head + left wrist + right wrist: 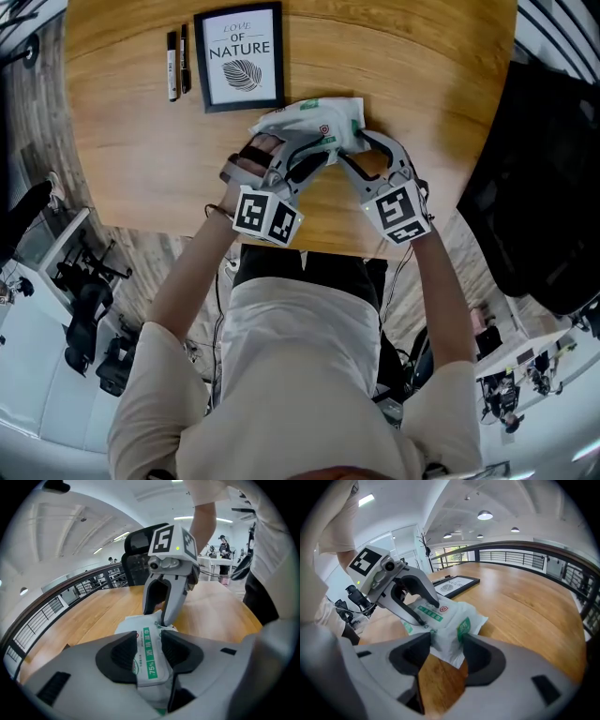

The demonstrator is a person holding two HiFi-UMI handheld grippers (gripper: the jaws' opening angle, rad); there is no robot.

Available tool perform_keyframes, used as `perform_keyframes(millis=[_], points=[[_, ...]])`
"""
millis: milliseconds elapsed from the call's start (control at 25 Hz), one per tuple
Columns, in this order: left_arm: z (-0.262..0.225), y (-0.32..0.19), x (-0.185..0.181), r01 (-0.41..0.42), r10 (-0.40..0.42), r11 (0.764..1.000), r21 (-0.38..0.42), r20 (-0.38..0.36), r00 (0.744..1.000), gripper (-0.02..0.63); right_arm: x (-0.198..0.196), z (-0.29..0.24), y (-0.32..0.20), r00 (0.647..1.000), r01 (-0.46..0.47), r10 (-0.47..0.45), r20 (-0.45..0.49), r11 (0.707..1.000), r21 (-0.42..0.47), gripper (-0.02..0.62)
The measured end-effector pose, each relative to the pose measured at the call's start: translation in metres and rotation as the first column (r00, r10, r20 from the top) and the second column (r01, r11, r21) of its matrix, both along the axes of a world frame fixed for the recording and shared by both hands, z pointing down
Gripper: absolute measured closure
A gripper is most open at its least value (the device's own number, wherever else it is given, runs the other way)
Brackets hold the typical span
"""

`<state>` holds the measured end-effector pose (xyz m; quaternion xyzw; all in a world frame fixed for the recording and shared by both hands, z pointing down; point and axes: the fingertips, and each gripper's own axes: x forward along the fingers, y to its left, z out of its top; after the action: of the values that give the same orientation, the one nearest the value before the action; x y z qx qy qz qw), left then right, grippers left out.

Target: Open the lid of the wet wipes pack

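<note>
The wet wipes pack (314, 117), white with green print, lies rumpled on the wooden table (422, 75) just ahead of both grippers. My left gripper (309, 150) is open and straddles the pack's top. In the left gripper view the green-striped lid (149, 653) runs between its pads without being pressed. My right gripper (352, 150) comes in from the right. In the right gripper view, a crumpled end of the pack (450, 620) fills the gap between its pads, so my right gripper (446, 646) is shut on it. The left gripper (423, 616) stands over the label.
A framed "Love of Nature" print (239, 58) lies at the back of the table, with two black markers (178, 61) to its left. The table's near edge runs just under my hands. A black chair (544, 187) stands to the right.
</note>
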<state>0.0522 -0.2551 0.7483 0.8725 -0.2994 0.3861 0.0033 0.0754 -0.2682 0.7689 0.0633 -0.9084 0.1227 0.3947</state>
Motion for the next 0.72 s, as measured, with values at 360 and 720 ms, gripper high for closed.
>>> perform_keyframes(millis=[360, 720], points=[[-0.004, 0.003, 0.001, 0.001, -0.002, 1.000, -0.015, -0.049, 0.999, 0.478, 0.001, -0.001, 0.001, 1.000, 0.004, -0.004, -0.001, 1.000, 0.013, 0.390], [-0.037, -0.003, -0.007, 0.051, -0.058, 0.998, -0.038, -0.183, 0.981, 0.518, 0.002, -0.002, 0.001, 1.000, 0.024, -0.024, -0.008, 0.999, 0.036, 0.390]])
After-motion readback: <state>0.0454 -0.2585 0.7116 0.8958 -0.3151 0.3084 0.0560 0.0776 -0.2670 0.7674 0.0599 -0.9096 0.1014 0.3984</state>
